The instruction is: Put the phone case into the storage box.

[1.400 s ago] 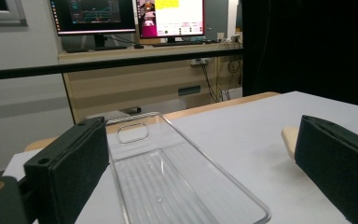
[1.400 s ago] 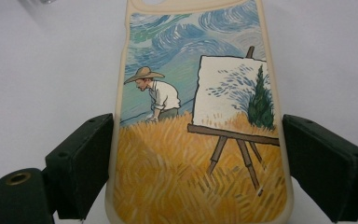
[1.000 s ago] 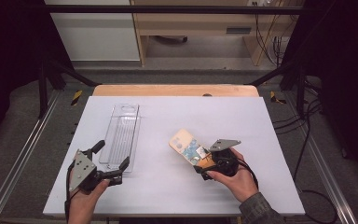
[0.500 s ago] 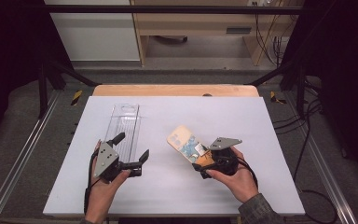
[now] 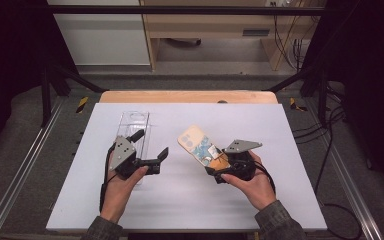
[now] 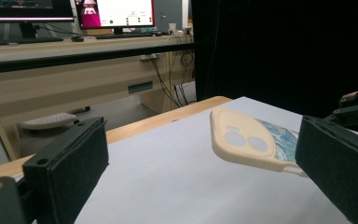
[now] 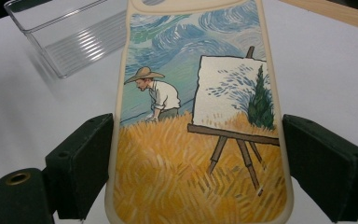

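The right gripper (image 5: 215,167) pinches a cream-coloured rubbery phone case with a painted picture of a man in a straw hat beside an easel in a wheat field (image 5: 200,147). In the right gripper view the two black padded jaws sit against the long edges of the phone case (image 7: 200,140) near its lower end, the left pad touching the cream rim and the right pad just at the opposite rim, though whether that pad presses firmly is hard to tell. The case is held off the white table top (image 5: 280,200), tilted, its camera-cutout end pointing away from the person toward the far left; in the left gripper view its cream back with two round lens holes (image 6: 247,142) hangs above the table surface.

The left gripper (image 5: 150,150) is held in the person's left hand (image 5: 122,185) over the near end of a clear, ribbed, rectangular plastic tray (image 5: 134,122) that lies on the table to the left of the case. Its jaws are spread wide with nothing between them, and they point toward the phone case, which is near but apart from them.

Beyond the table's far wooden edge (image 5: 190,96) stands a pale wooden desk (image 6: 74,88)
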The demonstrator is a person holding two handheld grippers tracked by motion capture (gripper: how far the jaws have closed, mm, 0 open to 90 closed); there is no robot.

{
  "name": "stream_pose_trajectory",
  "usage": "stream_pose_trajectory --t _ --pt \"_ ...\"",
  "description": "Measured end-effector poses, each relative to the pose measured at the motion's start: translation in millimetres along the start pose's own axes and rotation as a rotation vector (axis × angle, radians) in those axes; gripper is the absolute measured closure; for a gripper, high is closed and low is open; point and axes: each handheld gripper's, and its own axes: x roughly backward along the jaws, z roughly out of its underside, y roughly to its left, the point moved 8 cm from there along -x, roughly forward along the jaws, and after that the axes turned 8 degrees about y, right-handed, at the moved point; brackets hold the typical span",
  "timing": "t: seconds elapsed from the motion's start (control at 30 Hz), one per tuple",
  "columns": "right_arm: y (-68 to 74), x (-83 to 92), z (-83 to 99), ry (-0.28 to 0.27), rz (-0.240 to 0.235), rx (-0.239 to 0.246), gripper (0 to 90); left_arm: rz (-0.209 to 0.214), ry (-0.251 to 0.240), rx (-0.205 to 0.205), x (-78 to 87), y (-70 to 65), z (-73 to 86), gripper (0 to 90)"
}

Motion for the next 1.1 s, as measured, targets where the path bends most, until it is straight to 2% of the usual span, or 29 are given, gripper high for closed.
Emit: stream_pose_trajectory --t 0.2,0.3,0.43,0.6,0.7,0.93,1.1 --pt "1.2 1.0 -0.3 -0.010 0.000 0.000 12.3 0.002 0.005 -0.018 -0.7 -8.1 -4.4 2.3" --pt "4.2 6.0 -2.6 -0.035 -0.003 -0.003 12.3 -0.006 0.029 -0.034 -1.2 -11.4 -1.9 1.8" --pt "6.8 9.7 -3.2 -0.059 -0.002 -0.010 12.3 -0.012 0.036 -0.029 0.5 -14.4 0.6 1.6" --pt "6.5 8.3 -3.6 -0.061 -0.002 -0.013 12.4 0.004 0.043 -0.021 -2.3 -16.2 3.5 1.6" --pt "5.8 7.7 -4.7 -0.065 -0.006 -0.011 12.4 0.015 0.034 0.002 -3.8 -16.3 5.3 1.8" --pt "6.2 9.3 -5.8 -0.086 -0.021 -0.026 12.4 0.027 0.043 0.001 -7.9 -18.6 9.2 1.7" --pt "8.2 13.5 -6.4 -0.104 -0.029 -0.030 12.4 0.044 0.050 0.026 -9.7 -23.4 14.3 1.6"
